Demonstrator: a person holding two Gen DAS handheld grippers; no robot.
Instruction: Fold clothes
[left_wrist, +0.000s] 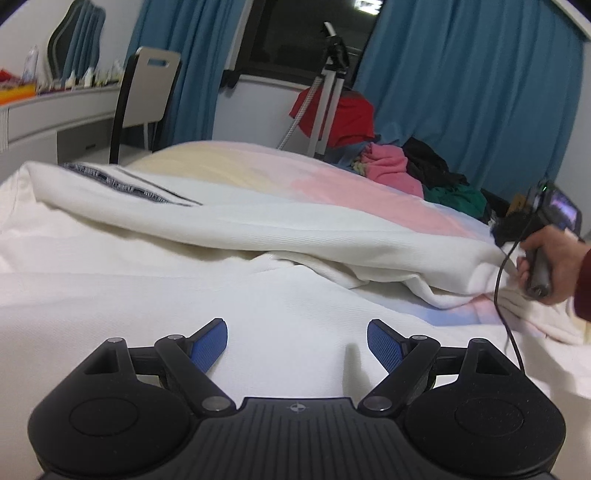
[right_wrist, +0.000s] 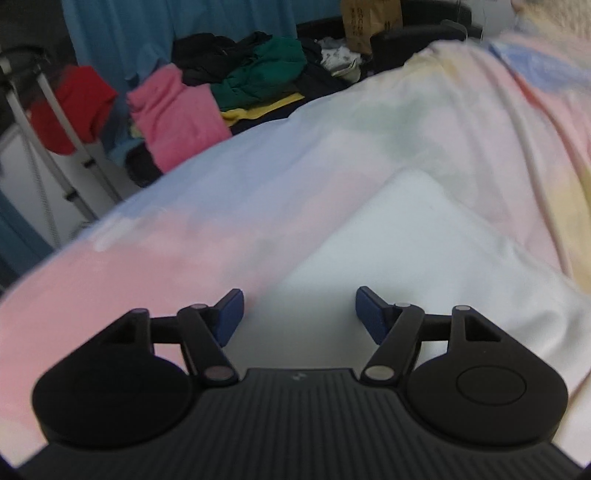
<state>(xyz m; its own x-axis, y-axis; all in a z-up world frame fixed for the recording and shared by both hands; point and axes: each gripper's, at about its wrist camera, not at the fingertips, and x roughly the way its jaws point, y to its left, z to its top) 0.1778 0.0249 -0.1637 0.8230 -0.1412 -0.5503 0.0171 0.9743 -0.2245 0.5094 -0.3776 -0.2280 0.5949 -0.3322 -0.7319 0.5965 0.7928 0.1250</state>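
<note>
Now, in the left wrist view, the left hand-held gripper (left_wrist: 297, 341) sits low over the bed (left_wrist: 110, 306) with its blue pads (left_wrist: 208, 343) spread wide and nothing between them, likely so it can slide in and take a bit of cloth. The big white garment (left_wrist: 229, 218), with soft pink and blue patches, lies across the bed just past the pads, one layer folded over another. At the garment's far right edge a hand (left_wrist: 550, 266) holds the right hand-held gripper (left_wrist: 498, 236) down by the cloth; from here I cannot tell if it is spread or pinching. Behind the garment sits a pile of clothes (left_wrist: 424, 173), waiting their turn. In the right wrist view, that right hand-held gripper (right_wrist: 299, 314) shows its pads spread apart and holding nothing, right over a white corner of the garment (right_wrist: 406, 251). Only this view shows that, and the pink top (right_wrist: 177, 114) in the pile up close.
</note>
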